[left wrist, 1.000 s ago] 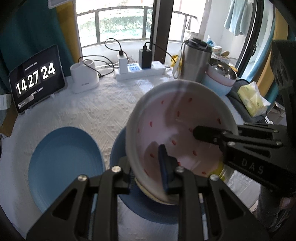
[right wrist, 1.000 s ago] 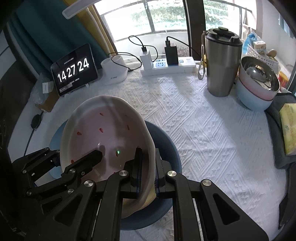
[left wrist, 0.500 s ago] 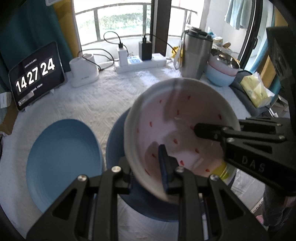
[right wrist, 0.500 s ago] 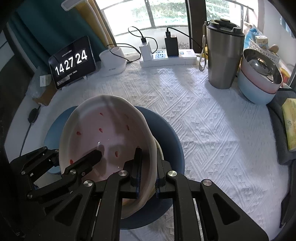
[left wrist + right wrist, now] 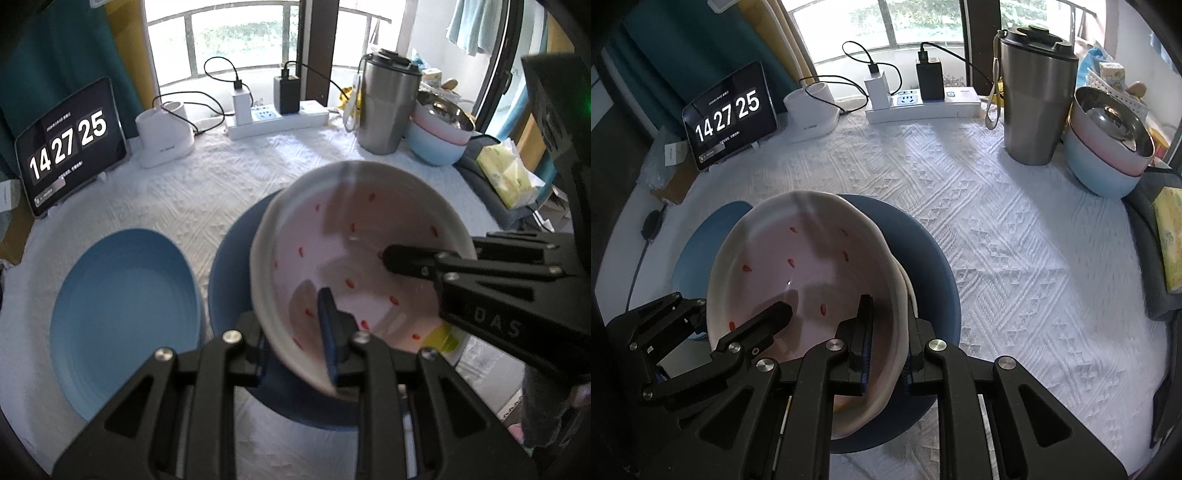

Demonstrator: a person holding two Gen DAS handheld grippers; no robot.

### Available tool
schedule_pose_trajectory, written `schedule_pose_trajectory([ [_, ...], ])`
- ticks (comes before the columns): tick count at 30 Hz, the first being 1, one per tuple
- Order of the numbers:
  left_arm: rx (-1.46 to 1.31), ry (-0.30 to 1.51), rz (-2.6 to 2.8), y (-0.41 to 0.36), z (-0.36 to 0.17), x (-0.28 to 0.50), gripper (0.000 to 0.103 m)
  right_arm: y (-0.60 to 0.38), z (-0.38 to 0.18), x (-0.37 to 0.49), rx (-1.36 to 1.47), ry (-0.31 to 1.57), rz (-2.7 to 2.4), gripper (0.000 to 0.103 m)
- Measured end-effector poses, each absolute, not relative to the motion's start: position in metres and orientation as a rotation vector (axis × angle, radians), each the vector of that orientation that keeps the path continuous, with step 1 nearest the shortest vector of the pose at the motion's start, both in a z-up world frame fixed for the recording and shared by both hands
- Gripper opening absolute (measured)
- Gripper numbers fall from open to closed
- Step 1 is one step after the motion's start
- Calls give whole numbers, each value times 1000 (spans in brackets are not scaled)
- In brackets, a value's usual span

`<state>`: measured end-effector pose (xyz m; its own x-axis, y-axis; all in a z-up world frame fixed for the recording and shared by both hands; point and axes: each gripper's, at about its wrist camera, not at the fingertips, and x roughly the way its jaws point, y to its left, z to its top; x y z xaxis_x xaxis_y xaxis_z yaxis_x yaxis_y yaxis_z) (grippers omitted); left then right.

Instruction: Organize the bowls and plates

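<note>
Two black hand-held grippers clamp one shallow white bowl from opposite sides. The left gripper (image 5: 295,343) has its fingers closed on the bowl's near rim, one blue-padded finger inside, the other outside. The right gripper (image 5: 886,339) pinches the rim at its own side in the same way, one pad against the inner wall and one against the outer.

The white bowl (image 5: 354,251) is glossy and smooth, pale pink inside with small red flecks, and is held tilted above a dark blue plate (image 5: 236,266), which lies on the table. Whether the bowl touches the plate cannot be told.

The left wrist view shows the whole light blue plate (image 5: 125,314), matte and oval-looking, just beside the dark one; it also shows a patch of yellow (image 5: 439,338) under the bowl's far edge and the right gripper's finger reaching into the bowl from the right. The right wrist view shows only a sliver of that light blue plate (image 5: 709,240), but reveals a second pale rim (image 5: 910,291) peeking out beneath the bowl.

The tablecloth (image 5: 1015,266) is white with a raised woven diamond texture. Further back stand a brushed steel tumbler (image 5: 1034,99) with a black lid, a stack of bowls (image 5: 1108,155), blue and pink outside and topped by shiny metal, a white power strip (image 5: 923,107) with chargers, and a tablet clock (image 5: 729,114).
</note>
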<state>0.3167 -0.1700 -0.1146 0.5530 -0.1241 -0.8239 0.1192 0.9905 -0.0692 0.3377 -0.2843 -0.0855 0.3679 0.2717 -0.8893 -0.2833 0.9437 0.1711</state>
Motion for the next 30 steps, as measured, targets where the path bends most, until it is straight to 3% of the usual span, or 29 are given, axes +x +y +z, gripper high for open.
schedule_pose_trajectory([
  [4,23,916,-85,-164,-104,312,28,-289,-87,338,20,1150,363,16],
  [5,23,909,-84,-162,-102,312,28,-290,-86,336,27,1143,377,23],
  [15,35,923,-79,-155,-105,318,28,-283,-80,332,-10,1152,356,24],
  [18,23,933,-81,-154,-108,320,28,-281,-73,328,-32,1129,366,32],
  [20,18,935,-87,-154,-109,321,28,-280,-64,324,-47,1086,357,51],
  [21,17,934,-85,-154,-109,321,28,-281,-56,322,-56,1051,344,54],
  [30,8,918,-91,-153,-102,316,28,-295,-31,317,-114,972,303,56],
])
